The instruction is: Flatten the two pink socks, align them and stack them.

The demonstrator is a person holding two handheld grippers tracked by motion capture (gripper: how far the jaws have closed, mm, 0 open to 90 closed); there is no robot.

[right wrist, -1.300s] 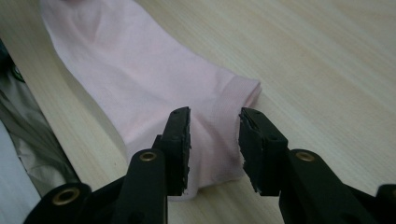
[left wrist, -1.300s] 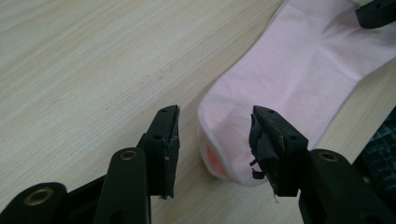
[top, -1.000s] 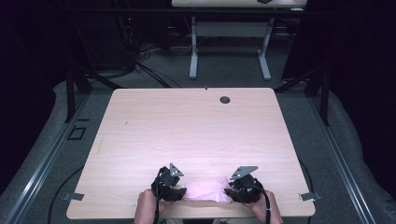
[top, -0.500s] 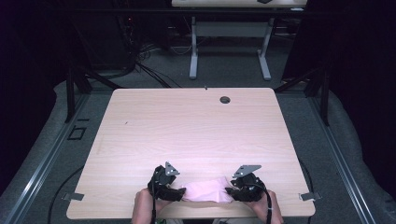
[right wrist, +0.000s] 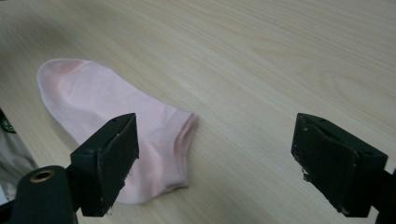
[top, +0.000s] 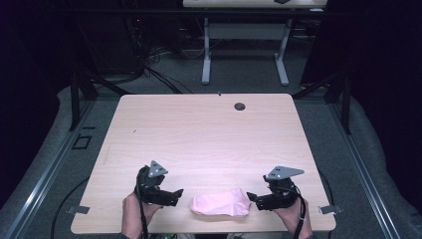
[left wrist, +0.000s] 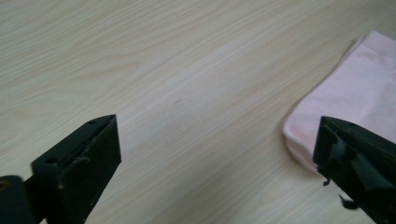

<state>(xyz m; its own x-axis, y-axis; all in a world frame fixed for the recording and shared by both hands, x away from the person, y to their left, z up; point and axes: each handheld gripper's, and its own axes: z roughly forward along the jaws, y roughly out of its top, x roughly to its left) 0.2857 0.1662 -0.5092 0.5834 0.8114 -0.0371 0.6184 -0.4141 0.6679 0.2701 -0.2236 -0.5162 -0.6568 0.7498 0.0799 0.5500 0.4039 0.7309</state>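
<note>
Jaws wide apart on both the left gripper (top: 175,195) and the right gripper (top: 252,198); nothing held or touched. Between them, near table front edge: flat pale-pink cotton ankle sock (top: 221,203) on light wood-grain tabletop (top: 209,134). Judged pre-grasp stage; next move prob. needs closing in on sock ends.

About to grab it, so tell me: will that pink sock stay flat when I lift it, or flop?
The pink sock lies limp and flat on the table, so it will likely droop from either open tool. Thin fabric suggests it is light and may slide or bunch if pushed.
</note>
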